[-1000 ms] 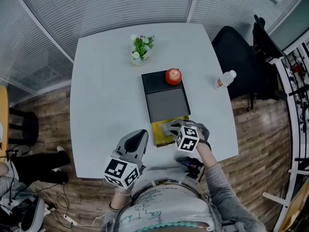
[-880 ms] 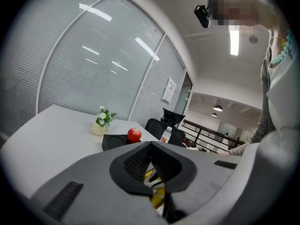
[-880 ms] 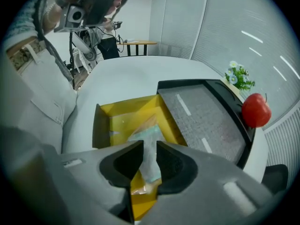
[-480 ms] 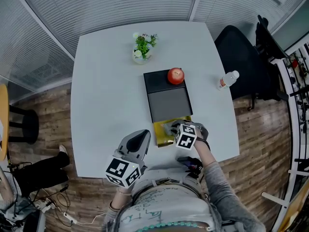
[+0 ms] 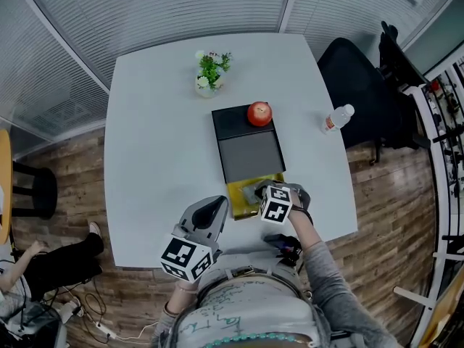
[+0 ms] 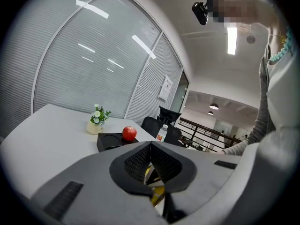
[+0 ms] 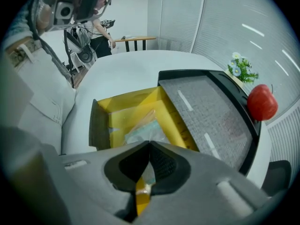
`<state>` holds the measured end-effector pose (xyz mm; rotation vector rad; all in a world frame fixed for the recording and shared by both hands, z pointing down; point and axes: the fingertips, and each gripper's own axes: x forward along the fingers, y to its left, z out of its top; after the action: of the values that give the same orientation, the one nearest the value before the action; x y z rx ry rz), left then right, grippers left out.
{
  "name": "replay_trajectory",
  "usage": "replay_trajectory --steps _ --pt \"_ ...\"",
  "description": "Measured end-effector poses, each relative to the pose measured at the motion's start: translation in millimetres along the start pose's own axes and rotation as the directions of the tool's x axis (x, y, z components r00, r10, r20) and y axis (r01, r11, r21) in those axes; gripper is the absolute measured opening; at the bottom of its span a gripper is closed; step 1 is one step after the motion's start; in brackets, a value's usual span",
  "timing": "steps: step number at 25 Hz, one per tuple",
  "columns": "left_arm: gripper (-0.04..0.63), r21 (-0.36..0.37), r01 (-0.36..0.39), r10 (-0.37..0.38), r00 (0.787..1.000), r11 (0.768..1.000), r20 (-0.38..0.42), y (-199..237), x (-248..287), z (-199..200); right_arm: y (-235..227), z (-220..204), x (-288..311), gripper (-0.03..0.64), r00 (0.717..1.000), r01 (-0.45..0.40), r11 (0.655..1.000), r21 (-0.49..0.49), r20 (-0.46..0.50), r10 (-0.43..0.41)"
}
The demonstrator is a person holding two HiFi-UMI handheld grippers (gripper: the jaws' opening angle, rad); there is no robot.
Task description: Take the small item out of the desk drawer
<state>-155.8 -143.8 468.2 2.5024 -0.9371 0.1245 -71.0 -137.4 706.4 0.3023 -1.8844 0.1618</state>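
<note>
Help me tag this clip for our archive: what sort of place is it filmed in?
Most likely an office meeting room. A large white table stands in a corner walled with slatted blinds, and a black office chair sits beside it.

White bench (image 5: 159,143) set on wood-plank floor (image 5: 395,201). Two sides closed off by glass walls hung with slatted blinds (image 5: 145,13). Black office chair (image 5: 355,78) parked at bench's far right corner. Dark stool (image 5: 32,191) seen at left. Strip light (image 6: 231,34) lit on white ceiling. Wooden table (image 7: 136,39) seen beyond bench in right gripper view.
</note>
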Motion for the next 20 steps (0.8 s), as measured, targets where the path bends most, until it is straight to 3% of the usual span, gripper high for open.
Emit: replay_trajectory --steps 20 --pt "-0.002 0.019 0.048 -0.048 0.999 0.999 0.004 -35.9 -1.2 -3.3 15.2 18.1 -47.6 0.003 0.996 0.055 0.997 -0.055 0.077 -0.050"
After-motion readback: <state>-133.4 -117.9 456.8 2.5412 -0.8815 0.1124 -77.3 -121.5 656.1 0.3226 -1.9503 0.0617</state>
